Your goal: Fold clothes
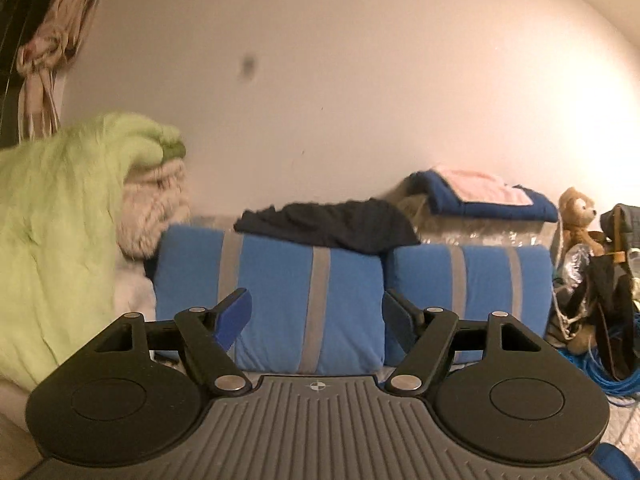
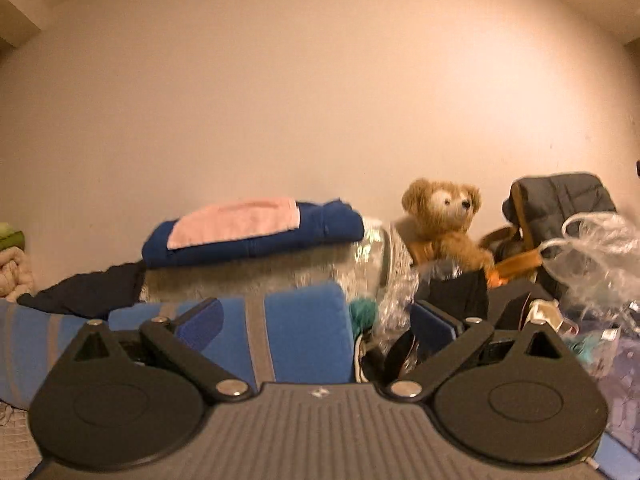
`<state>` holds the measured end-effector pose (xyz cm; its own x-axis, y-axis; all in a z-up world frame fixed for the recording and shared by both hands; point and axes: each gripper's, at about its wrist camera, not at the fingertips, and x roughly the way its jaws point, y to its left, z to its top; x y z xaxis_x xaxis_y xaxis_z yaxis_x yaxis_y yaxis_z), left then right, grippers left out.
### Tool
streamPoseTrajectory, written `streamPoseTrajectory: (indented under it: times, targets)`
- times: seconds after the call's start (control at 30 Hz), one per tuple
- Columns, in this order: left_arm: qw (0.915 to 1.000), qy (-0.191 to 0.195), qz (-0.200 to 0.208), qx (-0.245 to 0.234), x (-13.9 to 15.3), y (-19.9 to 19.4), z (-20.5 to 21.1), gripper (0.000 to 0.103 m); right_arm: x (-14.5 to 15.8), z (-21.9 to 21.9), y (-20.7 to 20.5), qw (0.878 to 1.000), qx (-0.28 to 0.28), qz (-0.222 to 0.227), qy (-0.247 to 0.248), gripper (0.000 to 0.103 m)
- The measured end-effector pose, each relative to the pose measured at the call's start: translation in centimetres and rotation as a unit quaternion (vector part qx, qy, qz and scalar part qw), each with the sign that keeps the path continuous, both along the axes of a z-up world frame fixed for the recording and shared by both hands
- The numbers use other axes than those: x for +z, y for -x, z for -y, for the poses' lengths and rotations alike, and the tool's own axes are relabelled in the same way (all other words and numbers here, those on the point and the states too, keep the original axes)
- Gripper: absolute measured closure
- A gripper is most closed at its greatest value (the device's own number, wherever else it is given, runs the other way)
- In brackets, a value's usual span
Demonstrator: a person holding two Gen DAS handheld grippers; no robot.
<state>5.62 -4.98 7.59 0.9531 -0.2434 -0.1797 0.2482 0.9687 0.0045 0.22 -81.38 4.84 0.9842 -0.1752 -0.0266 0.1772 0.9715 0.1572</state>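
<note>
Left gripper [image 1: 316, 318]: jaws spread wide, blue pads apart, nothing between them. It faces two blue cushions with grey stripes [image 1: 280, 300] standing side by side against a pale wall.

Right gripper [image 2: 316, 322]: jaws equally wide, holding nothing; blue pads show on both fingers.

Clothes: a dark garment [image 1: 328, 226] lies crumpled across the top of the left cushion, untouched by either gripper. Behind and to its right, a folded navy garment [image 2: 256, 236] rests on a fluffy beige surface, with a pink cloth [image 2: 236, 222] laid flat on top (both look neatly folded).

Surroundings: a green fuzzy blanket [image 1: 52, 232] is heaped at far left over a cream one. A brown teddy bear [image 2: 444, 216] sits right of the folded pile, beside clear plastic bags [image 2: 592, 252] and a dark quilted bag [image 2: 560, 196].
</note>
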Motion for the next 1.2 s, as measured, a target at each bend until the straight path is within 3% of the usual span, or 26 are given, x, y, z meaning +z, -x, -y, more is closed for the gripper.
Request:
streamPoseTrajectory:
  times: [0.13, 0.3, 0.4, 0.53, 0.7, 0.87, 1.03, 1.2]
  targets:
    - [0.9999, 0.008, 0.006, 0.006, 0.5, 3.1, -1.4, 0.03, 1.1, 0.3, 3.3, 1.0, 0.014, 0.001, 0.022, 0.0]
    - [0.9994, -0.012, -0.012, 0.029, -0.6, 6.2, -2.3, 0.028, 1.6, 1.2, 7.1, 0.999, 0.034, -0.015, 0.034, 0.0]
    - [0.9984, -0.029, -0.04, 0.029, -3.6, 7.3, -2.1, 0.027, 0.8, 1.1, 9.1, 0.997, 0.043, -0.042, 0.047, 0.0]
    - [0.9945, -0.028, -0.1, 0.014, -8.8, 7.2, -1.7, 0.027, -2.4, -0.1, 10.5, 0.99, 0.084, -0.095, 0.054, 0.0]
    - [0.9863, 0.006, -0.164, -0.018, -14.3, 6.6, -1.7, 0.027, -7.5, -2.2, 11.2, 0.975, 0.146, -0.161, 0.043, 0.0]
    - [0.9675, 0.091, -0.231, -0.05, -18.8, 5.9, -3.1, 0.027, -12.1, -3.8, 11.5, 0.958, 0.187, -0.218, 0.017, 0.0]
    - [0.9395, 0.158, -0.294, -0.075, -22.5, 5.8, -4.5, 0.028, -15.3, -4.4, 11.5, 0.942, 0.215, -0.258, -0.025, 0.001]
    - [0.915, 0.214, -0.326, -0.105, -24.6, 5.8, -5.2, 0.028, -17.3, -4.9, 12.0, 0.921, 0.254, -0.291, -0.055, 0.001]
